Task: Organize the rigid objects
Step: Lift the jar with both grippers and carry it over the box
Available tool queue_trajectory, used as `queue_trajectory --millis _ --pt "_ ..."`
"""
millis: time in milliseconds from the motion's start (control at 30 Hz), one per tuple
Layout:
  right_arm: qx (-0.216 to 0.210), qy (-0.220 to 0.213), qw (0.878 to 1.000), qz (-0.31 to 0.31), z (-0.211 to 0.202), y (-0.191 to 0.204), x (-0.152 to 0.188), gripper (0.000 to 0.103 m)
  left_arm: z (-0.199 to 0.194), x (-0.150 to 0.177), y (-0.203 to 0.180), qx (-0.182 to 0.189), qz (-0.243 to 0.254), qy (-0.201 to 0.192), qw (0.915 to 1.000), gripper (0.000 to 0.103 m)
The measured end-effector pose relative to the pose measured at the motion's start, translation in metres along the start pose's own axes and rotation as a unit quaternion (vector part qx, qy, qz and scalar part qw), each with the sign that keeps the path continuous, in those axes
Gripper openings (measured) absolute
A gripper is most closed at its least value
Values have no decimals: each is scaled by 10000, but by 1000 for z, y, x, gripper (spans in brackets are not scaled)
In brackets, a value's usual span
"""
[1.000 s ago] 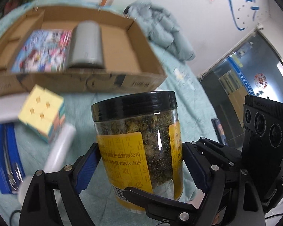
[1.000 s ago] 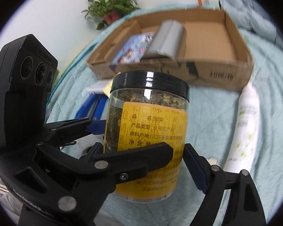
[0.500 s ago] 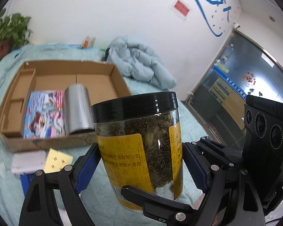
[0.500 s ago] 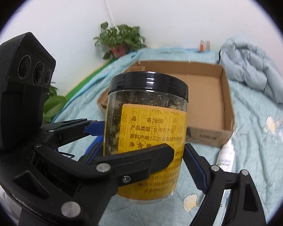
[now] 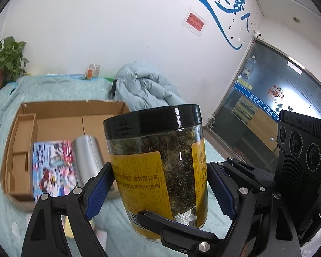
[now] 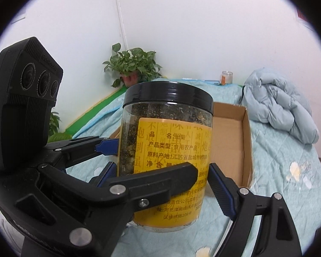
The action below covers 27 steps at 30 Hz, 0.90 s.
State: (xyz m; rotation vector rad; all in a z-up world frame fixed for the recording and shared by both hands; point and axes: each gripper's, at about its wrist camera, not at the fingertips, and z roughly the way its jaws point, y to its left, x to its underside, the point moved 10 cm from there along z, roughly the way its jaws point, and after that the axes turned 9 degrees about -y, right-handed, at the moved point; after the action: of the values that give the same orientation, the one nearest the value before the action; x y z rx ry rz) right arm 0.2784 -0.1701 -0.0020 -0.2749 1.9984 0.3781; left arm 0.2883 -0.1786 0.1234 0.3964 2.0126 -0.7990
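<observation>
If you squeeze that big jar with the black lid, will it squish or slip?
The jar probably won't squish: its clear wall looks hard. It may be light, since the dried bits inside look loose. The smooth, glossy sides could slip, so both hand-held grippers, left and right, clamp it.

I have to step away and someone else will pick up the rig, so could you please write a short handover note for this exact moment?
Left gripper: shut on the jar, blue pads on opposite sides.
Right gripper: shut on the same jar, so both carry it upright, lid on, clear of the bedding.
Cardboard box: on the bed beyond the jar, already holding the colourful book and the silver cylinder side by side. The box's right part is bare.
Done: book and cylinder boxed, jar picked up.
Left: probably set the jar in the box's free part, then release both grippers. Other items cannot be judged from here.
</observation>
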Motion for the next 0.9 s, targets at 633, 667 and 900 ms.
queue_trajectory --millis 633,667,900 --pt "-117 718 9960 528 91 -60 17 85 139 11 80 -199 -456 891 9948 84" --pt "-142 787 9950 592 96 -62 23 85 145 18 85 -223 -483 977 9938 84" --pt "-170 1196 9884 915 121 -77 59 85 190 58 115 -184 -852 1389 9865 84"
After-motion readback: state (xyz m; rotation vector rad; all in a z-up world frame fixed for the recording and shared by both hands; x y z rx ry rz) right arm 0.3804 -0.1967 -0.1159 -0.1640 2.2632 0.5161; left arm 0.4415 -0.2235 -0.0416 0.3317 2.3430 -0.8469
